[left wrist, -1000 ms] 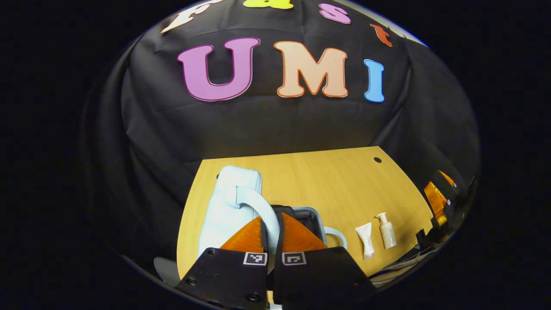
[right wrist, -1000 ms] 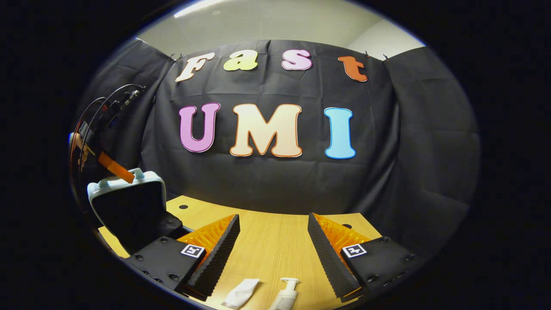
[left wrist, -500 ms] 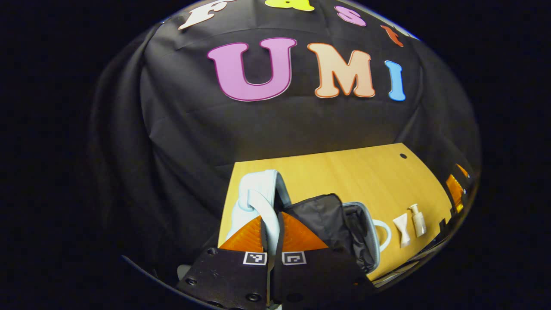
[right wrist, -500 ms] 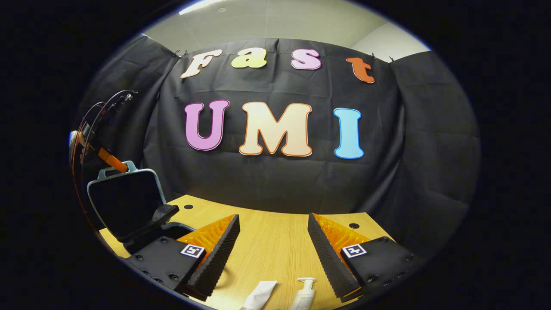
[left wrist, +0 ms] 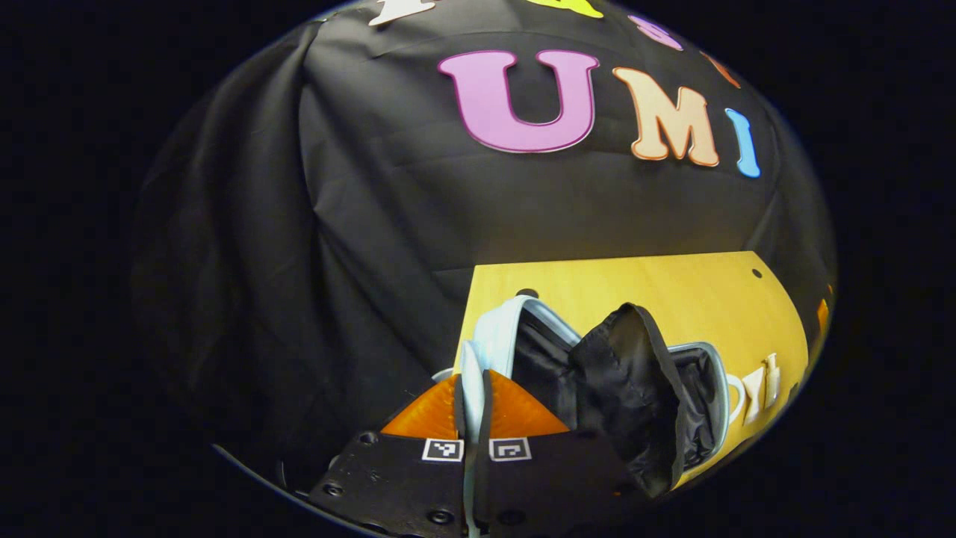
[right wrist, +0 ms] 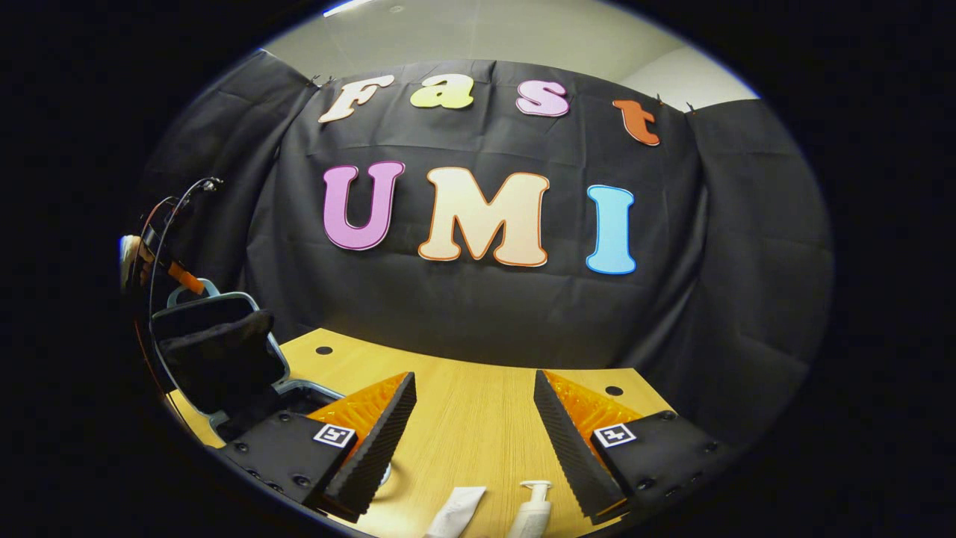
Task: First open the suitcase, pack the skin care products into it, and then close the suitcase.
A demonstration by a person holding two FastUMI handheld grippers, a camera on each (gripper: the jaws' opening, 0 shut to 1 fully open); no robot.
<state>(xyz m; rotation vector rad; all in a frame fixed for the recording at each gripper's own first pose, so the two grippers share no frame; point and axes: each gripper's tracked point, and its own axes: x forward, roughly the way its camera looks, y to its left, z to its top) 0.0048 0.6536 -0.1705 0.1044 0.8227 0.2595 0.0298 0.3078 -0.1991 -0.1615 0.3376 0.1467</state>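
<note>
Suitcase lid (left wrist: 499,340) upright, wide tabletop (right wrist: 478,418) free

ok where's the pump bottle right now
In the right gripper view the pump bottle stands on the table between the right tongs, just right of the white tube.

This is a staged recording booth set up indoors, not a lived-in home: black cloth (right wrist: 478,314) hangs as a backdrop on three sides of a pale wooden worktop (right wrist: 470,426) with cable holes. Above the cloth a plain ceiling (right wrist: 478,33) shows, probably an office or lab room.
</note>
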